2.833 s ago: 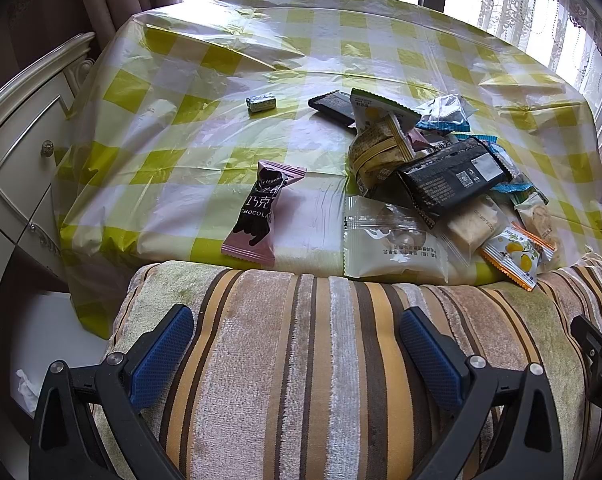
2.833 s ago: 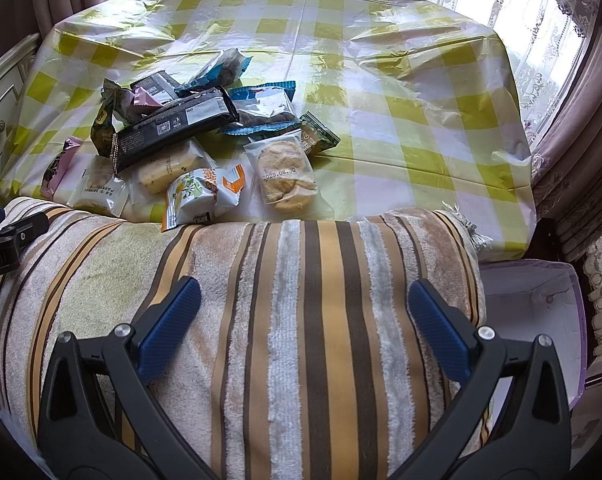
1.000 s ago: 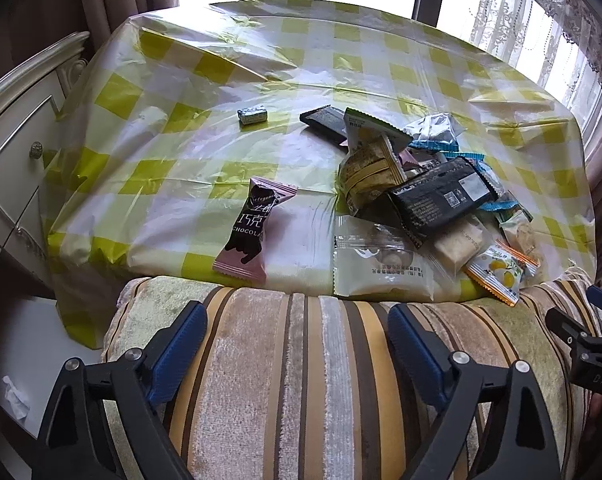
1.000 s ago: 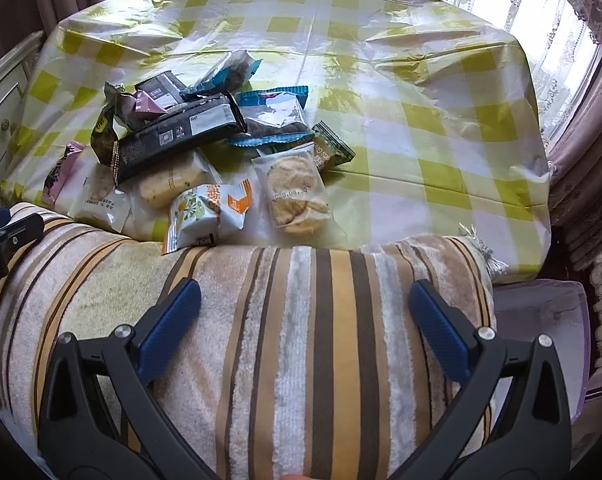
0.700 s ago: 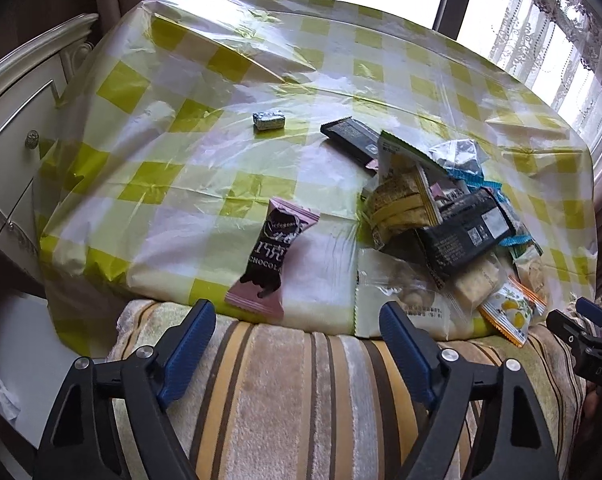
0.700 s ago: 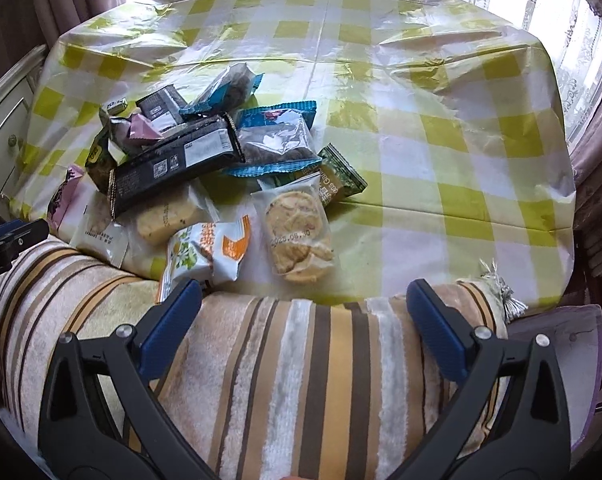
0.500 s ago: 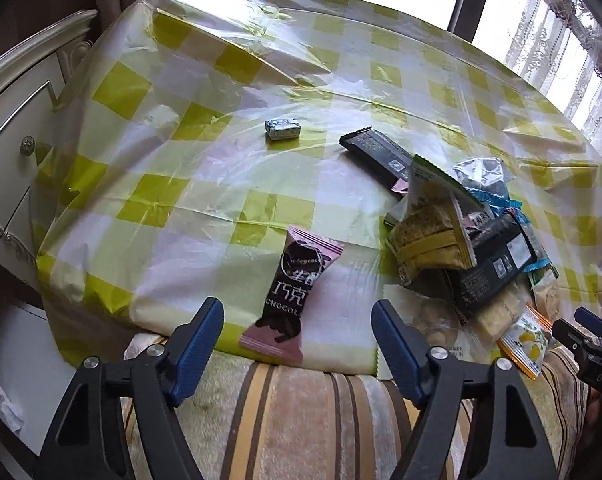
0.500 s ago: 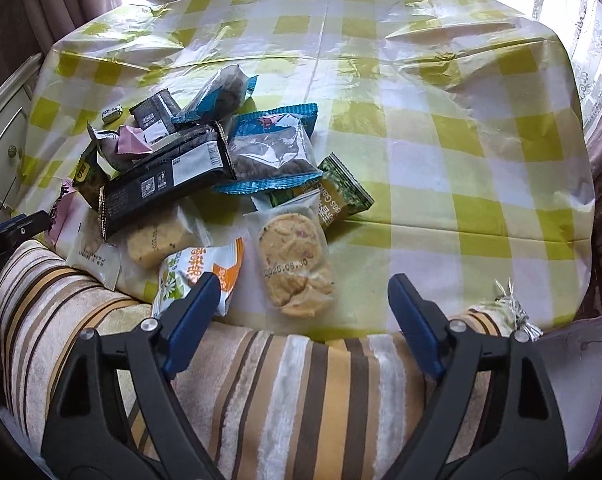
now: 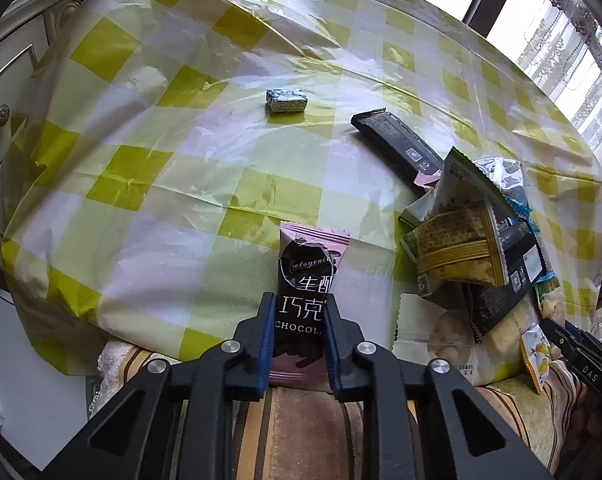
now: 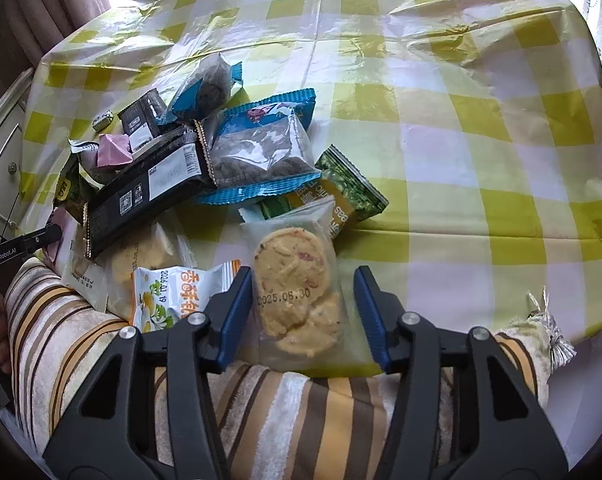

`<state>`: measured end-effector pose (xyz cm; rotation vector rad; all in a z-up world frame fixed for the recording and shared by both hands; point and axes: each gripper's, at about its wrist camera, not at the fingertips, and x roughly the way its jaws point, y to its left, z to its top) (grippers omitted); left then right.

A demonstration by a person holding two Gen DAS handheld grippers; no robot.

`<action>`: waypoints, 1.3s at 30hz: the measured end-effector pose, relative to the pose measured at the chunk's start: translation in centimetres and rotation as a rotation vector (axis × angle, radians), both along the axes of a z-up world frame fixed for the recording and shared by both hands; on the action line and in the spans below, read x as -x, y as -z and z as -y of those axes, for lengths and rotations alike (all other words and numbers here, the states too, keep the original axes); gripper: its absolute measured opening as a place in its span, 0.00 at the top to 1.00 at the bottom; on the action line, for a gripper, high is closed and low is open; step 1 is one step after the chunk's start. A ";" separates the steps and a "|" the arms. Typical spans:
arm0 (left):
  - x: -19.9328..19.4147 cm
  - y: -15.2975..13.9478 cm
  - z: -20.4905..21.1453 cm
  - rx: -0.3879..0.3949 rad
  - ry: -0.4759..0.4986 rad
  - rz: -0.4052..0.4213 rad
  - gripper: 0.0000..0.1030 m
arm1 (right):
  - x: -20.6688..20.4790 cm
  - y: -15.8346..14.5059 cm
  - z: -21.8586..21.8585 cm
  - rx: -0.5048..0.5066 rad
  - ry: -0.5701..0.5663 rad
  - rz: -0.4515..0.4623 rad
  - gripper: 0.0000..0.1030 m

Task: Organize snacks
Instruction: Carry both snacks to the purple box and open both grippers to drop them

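Observation:
A pink and black chocolate packet (image 9: pixel 309 256) lies at the near edge of the table with the yellow check cloth (image 9: pixel 161 160). My left gripper (image 9: pixel 299 298) is closing on it, and both blue pads touch its sides. In the right wrist view a clear packet of cookies (image 10: pixel 289 312) lies at the table edge. My right gripper (image 10: pixel 303 274) straddles it with its jaws closing. The left pad is at the wrapper's edge, and a gap shows beside the right pad. A heap of snack packets (image 9: pixel 477 248) sits between the two.
A striped cushion (image 9: pixel 301 420) lies under both grippers, against the table edge. A small wrapped candy (image 9: pixel 285 100) and a black bar (image 9: pixel 397 142) lie farther back. An orange and white packet (image 10: pixel 173 292) touches the right gripper's left finger. A white cabinet (image 9: pixel 5 80) stands left.
Both grippers moved forward over the cushion to the table edge and narrowed their jaws. The left now pinches the chocolate packet; the right now straddles the cookie packet.

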<state>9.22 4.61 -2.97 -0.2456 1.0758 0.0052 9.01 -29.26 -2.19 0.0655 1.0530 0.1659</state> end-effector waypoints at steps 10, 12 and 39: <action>1.2 -2.2 0.9 -0.059 -0.005 0.091 0.81 | 1.4 -0.8 0.9 -0.069 0.002 0.057 0.61; 1.7 -3.3 1.5 -0.102 -0.001 0.133 0.81 | 1.8 -1.4 1.2 -0.089 0.004 0.087 0.61; 5.5 -9.3 31.5 0.096 0.769 0.238 0.80 | 12.7 -3.8 21.5 -0.225 0.419 0.182 0.61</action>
